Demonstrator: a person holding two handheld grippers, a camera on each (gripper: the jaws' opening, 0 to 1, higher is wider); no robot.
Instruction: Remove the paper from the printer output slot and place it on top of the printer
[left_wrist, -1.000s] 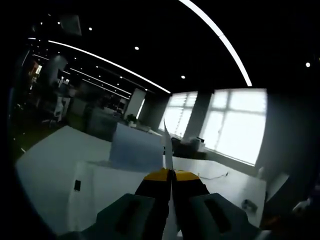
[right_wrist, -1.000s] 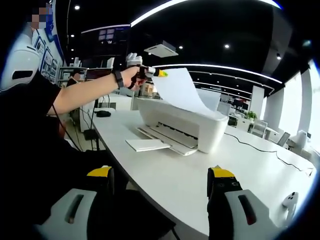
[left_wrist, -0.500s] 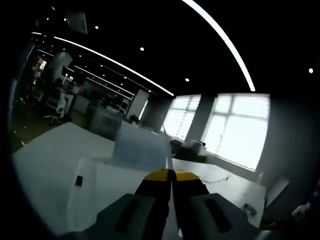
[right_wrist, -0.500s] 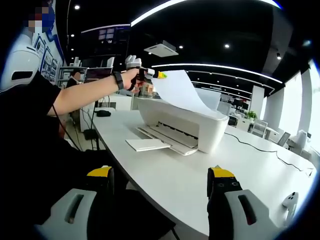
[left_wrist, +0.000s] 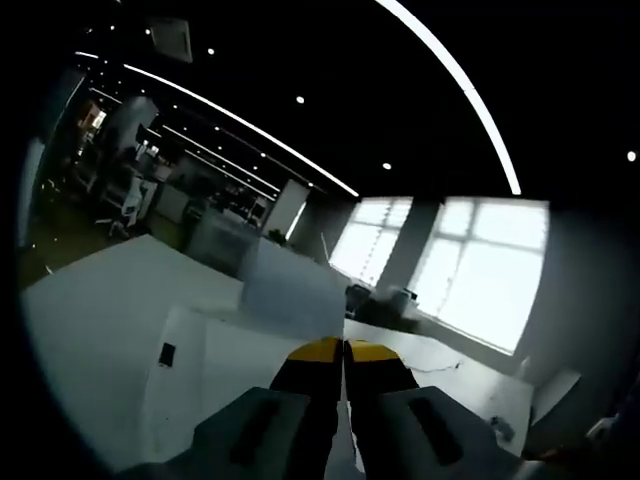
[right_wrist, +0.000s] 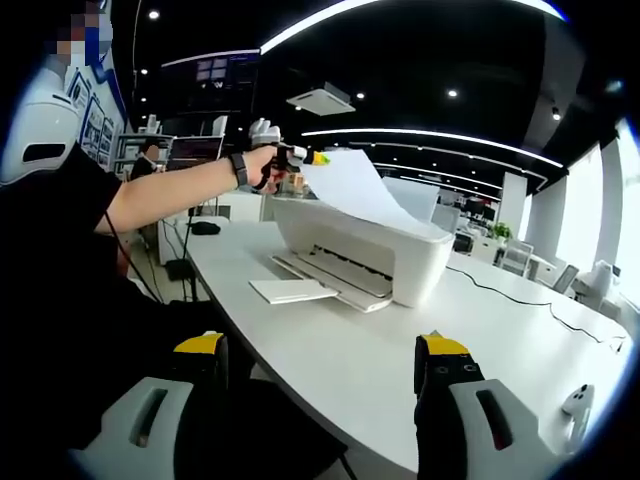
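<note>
In the right gripper view a white printer (right_wrist: 370, 255) stands on a white table (right_wrist: 400, 350). Above its rear left corner, the left gripper (right_wrist: 312, 158) is shut on a corner of a white paper sheet (right_wrist: 362, 192). The sheet slopes down and lies along the printer's top. In the left gripper view the yellow-tipped left gripper (left_wrist: 343, 346) is pressed together, with the sheet's thin edge (left_wrist: 343, 436) between the jaws and the printer's top (left_wrist: 225, 365) below. My right gripper (right_wrist: 322, 348) hangs open and empty near the table's front edge.
A flat white stack (right_wrist: 292, 290) lies on the printer's output tray at its front left. A person's arm (right_wrist: 170, 192) reaches over the table's left end. A cable (right_wrist: 520, 300) and a white mouse (right_wrist: 576, 401) lie to the right.
The left gripper has sunk a little with the sheet, which now lies flatter over the printer. The right gripper has not moved.
</note>
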